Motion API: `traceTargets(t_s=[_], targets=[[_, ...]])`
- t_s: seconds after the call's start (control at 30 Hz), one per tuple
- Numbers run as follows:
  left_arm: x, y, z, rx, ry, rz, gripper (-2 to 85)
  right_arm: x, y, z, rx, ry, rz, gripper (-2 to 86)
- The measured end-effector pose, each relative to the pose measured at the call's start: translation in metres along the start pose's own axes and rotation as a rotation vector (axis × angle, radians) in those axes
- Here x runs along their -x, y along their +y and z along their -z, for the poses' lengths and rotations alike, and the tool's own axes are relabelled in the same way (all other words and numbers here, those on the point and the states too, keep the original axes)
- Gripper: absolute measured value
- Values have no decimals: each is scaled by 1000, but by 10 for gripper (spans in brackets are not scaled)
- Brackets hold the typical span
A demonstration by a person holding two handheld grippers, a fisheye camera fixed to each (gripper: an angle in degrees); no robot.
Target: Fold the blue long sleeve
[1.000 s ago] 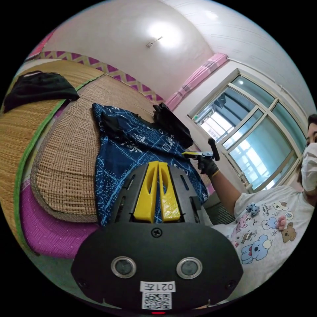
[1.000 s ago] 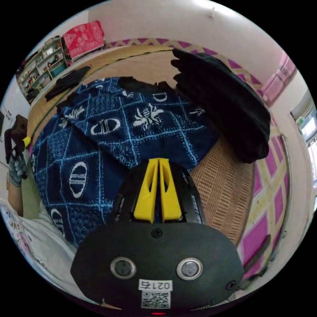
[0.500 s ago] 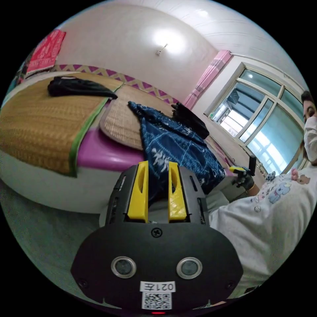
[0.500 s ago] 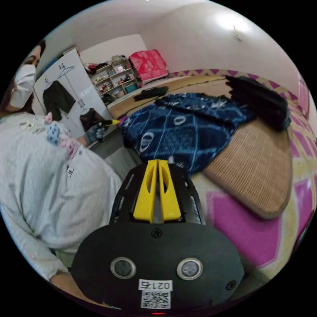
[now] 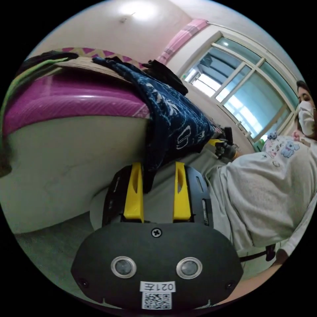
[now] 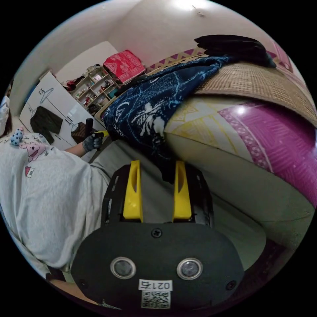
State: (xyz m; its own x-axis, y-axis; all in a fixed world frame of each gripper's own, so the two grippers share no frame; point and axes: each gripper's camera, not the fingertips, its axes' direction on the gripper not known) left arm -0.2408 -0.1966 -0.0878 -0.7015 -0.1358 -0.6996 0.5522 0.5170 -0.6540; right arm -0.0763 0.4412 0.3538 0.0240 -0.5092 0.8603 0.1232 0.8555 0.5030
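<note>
The blue patterned long sleeve (image 5: 171, 112) lies on the bed and drapes down over its side. My left gripper (image 5: 155, 166) is low beside the bed, jaws open; a hanging corner of the shirt dangles between them, not pinched. My right gripper (image 6: 157, 165) is open too, below the shirt (image 6: 142, 112), with a dark hanging tip of cloth between the yellow jaws. Each gripper also appears small in the other's view, in a gloved hand: the right gripper (image 5: 216, 142) and the left gripper (image 6: 97, 134).
A stack of black clothes (image 6: 234, 46) sits on the woven mat (image 6: 261, 82) past the shirt. The bed's pink mattress edge (image 5: 66, 102) and pale side (image 5: 72, 155) bulge close. A person in a white printed shirt (image 5: 264, 191) sits alongside; shelves (image 6: 99, 86) and a window (image 5: 237, 95) stand behind.
Both grippers have come down from above the bed to below its edge. Both pairs of jaws have gone from shut on the shirt to open. The shirt now hangs further over the bed's side.
</note>
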Motion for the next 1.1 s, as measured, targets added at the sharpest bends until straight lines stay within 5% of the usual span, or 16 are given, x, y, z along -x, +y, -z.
traceTargets(t_s=[0.23,0.4,0.53,0.77,0.93,1.1], targets=[[-3,-1,10,153,102,-92,-7,-12,4,5,225,-115,59,5],[-28,-29,76,42,303,-167,-9,-13,-12,100,70,-470,215,-2],[-33,-115,129,-109,338,-126,-9,-35,-71,162,-96,-555,261,2],[59,-296,119,-132,324,120,-7,-164,-246,179,-187,-698,13,9],[174,-371,58,-183,316,403,19,-268,-337,138,-238,-640,-230,31],[244,-356,20,-225,205,605,67,-338,-346,110,-199,-323,-527,97]])
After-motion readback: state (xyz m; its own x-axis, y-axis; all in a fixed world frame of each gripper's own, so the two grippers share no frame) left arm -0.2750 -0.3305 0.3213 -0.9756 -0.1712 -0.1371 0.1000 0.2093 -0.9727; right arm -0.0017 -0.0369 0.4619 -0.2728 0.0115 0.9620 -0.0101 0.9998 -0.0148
